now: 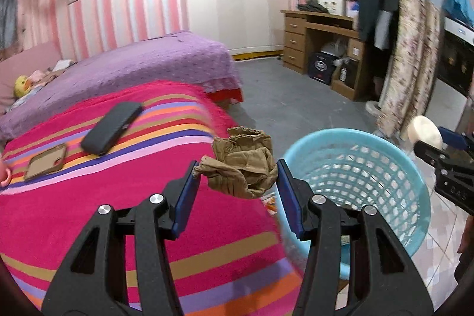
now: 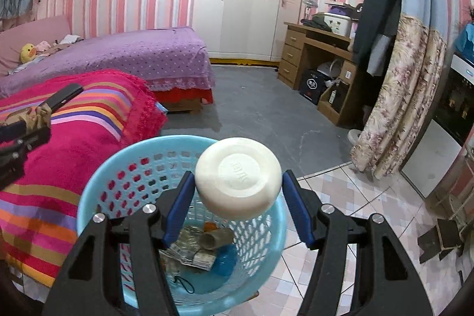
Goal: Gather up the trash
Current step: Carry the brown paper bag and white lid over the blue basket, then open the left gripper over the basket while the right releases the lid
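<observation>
The trash basket (image 2: 97,185), a light blue plastic one with a lattice wall, stands on the tiled floor (image 2: 340,197) right beside the bed with the striped pink blanket (image 1: 89,227), and it already holds crumpled paper, a cardboard tube and something blue at the bottom. Your right gripper (image 2: 238,188) hangs above its rim, clamped on a round white bar of soap (image 2: 238,178) with both blue pads against its sides. Your left gripper (image 1: 237,176) holds a crumpled brown cloth (image 1: 243,165) between its pads, over the edge of the blanket just beside the basket. Farther back on the blanket lie a black phone (image 1: 112,128) and a phone in a tan case (image 1: 46,162), close together. Beyond them you see a second bed with a purple cover (image 1: 133,67), a white wardrobe (image 1: 237,5) and a wooden desk (image 1: 311,43).
</observation>
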A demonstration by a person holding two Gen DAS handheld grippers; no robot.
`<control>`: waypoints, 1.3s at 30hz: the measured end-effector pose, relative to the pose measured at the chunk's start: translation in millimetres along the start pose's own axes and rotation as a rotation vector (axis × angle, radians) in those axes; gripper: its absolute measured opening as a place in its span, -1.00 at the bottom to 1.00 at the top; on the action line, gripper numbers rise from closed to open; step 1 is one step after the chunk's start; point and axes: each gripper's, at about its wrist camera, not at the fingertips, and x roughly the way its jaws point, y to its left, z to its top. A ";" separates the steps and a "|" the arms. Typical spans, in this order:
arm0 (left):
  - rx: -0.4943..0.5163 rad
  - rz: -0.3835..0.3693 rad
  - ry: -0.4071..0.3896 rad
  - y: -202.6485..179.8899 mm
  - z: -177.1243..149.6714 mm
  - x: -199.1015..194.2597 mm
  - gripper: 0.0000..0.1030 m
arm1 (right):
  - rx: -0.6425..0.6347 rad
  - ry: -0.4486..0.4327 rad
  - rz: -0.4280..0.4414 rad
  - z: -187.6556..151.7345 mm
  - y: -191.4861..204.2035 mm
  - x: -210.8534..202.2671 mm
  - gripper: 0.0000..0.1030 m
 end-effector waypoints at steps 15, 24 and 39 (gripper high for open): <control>0.011 -0.081 0.032 -44.3 8.8 42.6 0.15 | 0.056 0.000 0.006 -7.2 -12.4 16.2 0.17; -0.043 -0.064 0.053 -17.6 12.2 45.3 0.69 | 0.055 -0.001 0.010 -6.3 -10.4 17.2 0.17; -0.095 0.028 0.009 53.7 5.7 -11.8 0.89 | 0.101 0.025 0.009 -1.9 15.0 34.7 0.79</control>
